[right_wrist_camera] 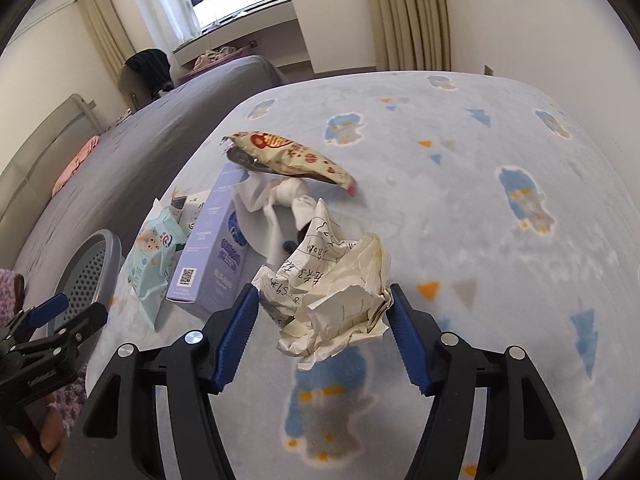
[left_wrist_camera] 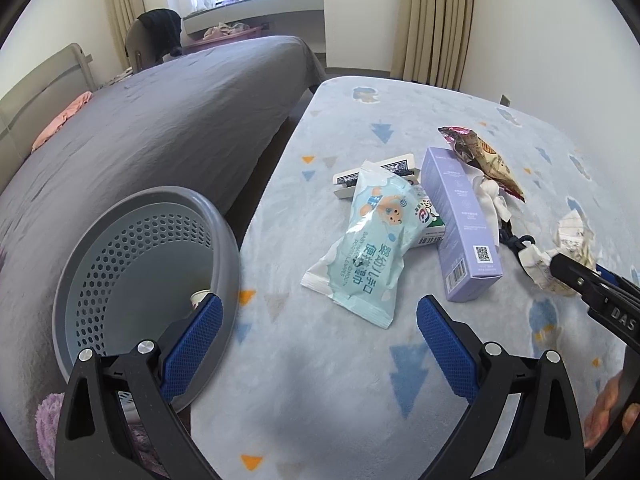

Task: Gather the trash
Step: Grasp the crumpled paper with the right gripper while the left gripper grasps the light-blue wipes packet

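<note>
Right hand-held gripper [right_wrist_camera: 320,320] clenched on a crumpled paper ball [right_wrist_camera: 332,292], blue pads pressing both sides, paper held just above the pale blue patterned blanket [right_wrist_camera: 500,220]. Left hand-held gripper [left_wrist_camera: 320,328] released, jaws spread wide with nothing between them, hovering over the blanket beside the bin. Beyond, a grey bed [left_wrist_camera: 140,128] running along the blanket's left edge. Near that edge, a grey perforated trash bin [left_wrist_camera: 140,264], a small cup-like item only partly seen inside. Mid-blanket, a loose heap: purple carton [left_wrist_camera: 460,224] lying flat, light blue wipes packet [left_wrist_camera: 368,248] leaning across a small green-and-white box [left_wrist_camera: 430,228], snack wrapper [right_wrist_camera: 292,156] behind the carton, white tissue [right_wrist_camera: 272,204] bunched between carton and wrapper.
</note>
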Demonstrator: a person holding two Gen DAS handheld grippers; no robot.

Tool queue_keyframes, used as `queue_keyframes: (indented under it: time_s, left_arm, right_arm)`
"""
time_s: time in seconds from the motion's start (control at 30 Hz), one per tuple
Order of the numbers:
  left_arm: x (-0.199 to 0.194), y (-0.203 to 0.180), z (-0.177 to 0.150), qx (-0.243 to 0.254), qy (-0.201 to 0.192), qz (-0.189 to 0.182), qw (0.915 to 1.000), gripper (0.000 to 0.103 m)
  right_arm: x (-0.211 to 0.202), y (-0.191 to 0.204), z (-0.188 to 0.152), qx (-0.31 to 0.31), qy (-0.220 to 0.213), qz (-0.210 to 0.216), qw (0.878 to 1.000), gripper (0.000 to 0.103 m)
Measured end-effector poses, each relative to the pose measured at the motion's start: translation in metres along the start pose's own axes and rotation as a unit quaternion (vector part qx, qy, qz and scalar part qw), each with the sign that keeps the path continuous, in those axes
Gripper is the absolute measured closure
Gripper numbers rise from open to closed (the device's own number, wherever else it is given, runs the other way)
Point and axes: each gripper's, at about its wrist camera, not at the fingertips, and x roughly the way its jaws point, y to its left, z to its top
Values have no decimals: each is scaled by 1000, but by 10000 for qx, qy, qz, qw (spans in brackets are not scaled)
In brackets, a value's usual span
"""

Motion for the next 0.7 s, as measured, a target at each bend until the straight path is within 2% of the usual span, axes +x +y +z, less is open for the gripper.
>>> queue_keyframes:
  time_s: [0.2,0.5,0.7]
  left_arm:
    - [15,-6,6,30,68,-57,10000,7]
    - [47,-20,17,169,118,-51,9998,7]
    - [65,-25,24,146,118,-238,9995,8]
  right_arm:
    - [-15,-7,-4,117,-129,65,9998,40]
    - [-16,-8,-3,133,-148,214,9996,40]
    - [-17,-12,-2,200,-173,283,9992,40]
